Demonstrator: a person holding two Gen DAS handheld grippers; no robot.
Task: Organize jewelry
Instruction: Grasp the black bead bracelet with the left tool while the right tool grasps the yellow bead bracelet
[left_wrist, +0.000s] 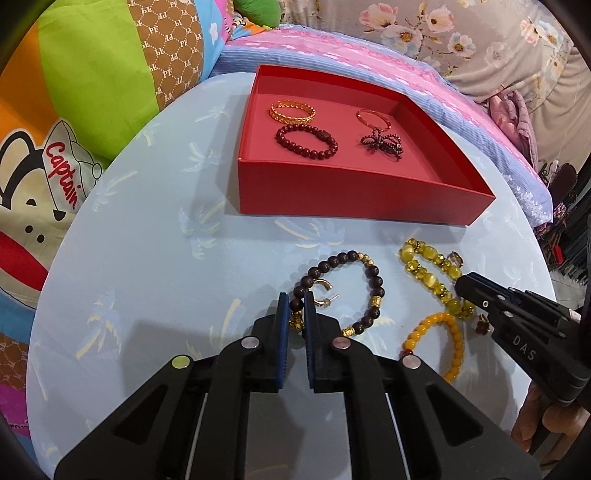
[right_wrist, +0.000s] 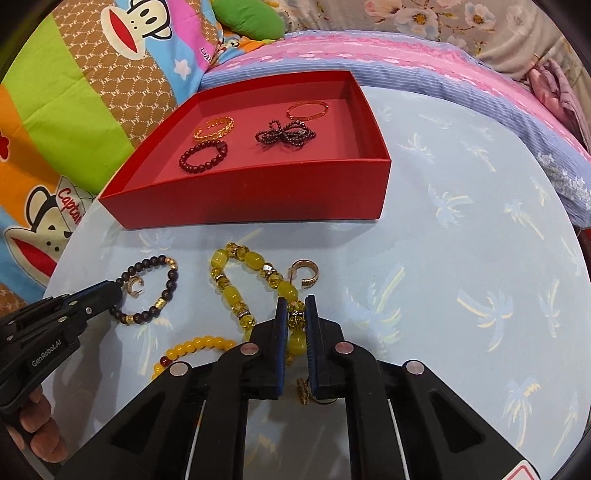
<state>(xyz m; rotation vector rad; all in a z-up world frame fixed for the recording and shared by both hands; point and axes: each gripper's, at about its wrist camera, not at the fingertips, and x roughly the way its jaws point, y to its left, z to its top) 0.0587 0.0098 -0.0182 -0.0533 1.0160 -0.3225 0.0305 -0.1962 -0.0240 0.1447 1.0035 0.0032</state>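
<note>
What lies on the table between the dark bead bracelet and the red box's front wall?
Nothing: in the left wrist view, bare blue cloth separates the dark bead bracelet from the red box.

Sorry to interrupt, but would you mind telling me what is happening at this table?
A person is sorting jewelry into a red box with two tools. The left hand-held gripper is shut on a dark bead bracelet, and the right hand-held gripper is shut on a yellow bead bracelet. Both bracelets lie on the blue table. Four pieces are already in the box; an orange bracelet and small earrings wait outside.
</note>
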